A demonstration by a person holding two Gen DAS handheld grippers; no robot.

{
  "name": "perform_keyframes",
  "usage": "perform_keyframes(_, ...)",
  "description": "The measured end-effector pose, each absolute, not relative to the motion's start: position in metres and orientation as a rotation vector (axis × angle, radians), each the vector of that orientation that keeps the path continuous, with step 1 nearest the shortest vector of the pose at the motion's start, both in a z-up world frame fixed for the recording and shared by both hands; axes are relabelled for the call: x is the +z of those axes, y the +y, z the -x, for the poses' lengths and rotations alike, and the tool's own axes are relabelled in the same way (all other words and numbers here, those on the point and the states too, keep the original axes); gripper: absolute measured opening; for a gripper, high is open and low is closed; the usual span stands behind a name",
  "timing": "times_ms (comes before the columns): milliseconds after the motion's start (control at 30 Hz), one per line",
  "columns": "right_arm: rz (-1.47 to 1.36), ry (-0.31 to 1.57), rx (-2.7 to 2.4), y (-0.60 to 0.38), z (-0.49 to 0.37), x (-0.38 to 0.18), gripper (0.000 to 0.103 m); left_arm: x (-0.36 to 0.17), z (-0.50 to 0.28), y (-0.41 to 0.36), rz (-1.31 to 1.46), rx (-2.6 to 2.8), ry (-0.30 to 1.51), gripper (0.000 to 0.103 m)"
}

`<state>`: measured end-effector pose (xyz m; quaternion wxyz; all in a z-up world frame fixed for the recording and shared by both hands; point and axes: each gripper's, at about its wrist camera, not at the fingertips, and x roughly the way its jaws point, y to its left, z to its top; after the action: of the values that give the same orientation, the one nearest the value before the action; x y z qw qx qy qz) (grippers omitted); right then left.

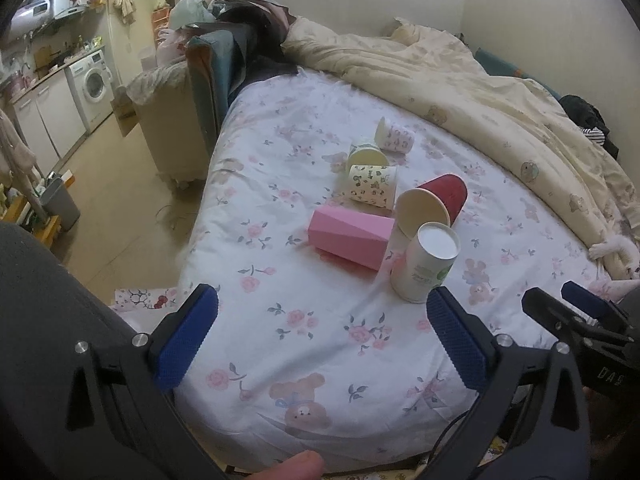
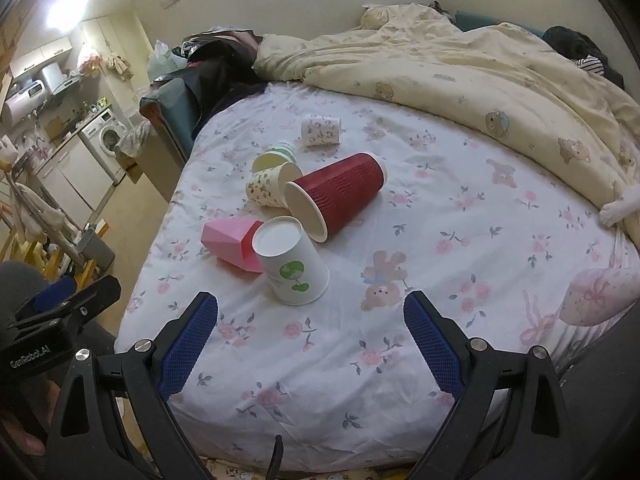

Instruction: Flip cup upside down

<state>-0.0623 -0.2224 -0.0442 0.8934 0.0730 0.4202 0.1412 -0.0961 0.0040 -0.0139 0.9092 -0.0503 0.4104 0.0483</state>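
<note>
A white paper cup with a green print [image 1: 424, 264] [image 2: 292, 266] stands upside down on the floral bed sheet [image 1: 320, 320] [image 2: 440, 240]. Behind it a red cup [image 1: 434, 204] [image 2: 340, 196], a pink faceted cup [image 1: 348, 236] [image 2: 232, 242], a leaf-print cup [image 1: 372, 186] [image 2: 268, 188], a yellow-green cup [image 1: 366, 154] [image 2: 274, 158] and a pink-print cup [image 1: 394, 136] [image 2: 322, 130] lie on their sides. My left gripper [image 1: 320, 336] is open and empty, near the bed's front edge. My right gripper [image 2: 312, 340] is open and empty, just in front of the white cup.
A cream duvet [image 1: 480, 80] [image 2: 460, 72] is piled along the back and right of the bed. A dark clothes heap [image 1: 248, 24] sits at the head. A kitchen with a washing machine [image 1: 92, 84] and a grey bin [image 1: 64, 200] lies left, beyond the floor.
</note>
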Motion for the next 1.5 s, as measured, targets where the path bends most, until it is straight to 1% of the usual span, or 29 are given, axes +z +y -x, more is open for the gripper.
perform_keyframes(1500, -0.138, 0.871, 0.309, -0.2176, 0.0627, -0.0442, 0.097, -0.0143, 0.0949, 0.0044, 0.110, 0.110, 0.859, 0.103)
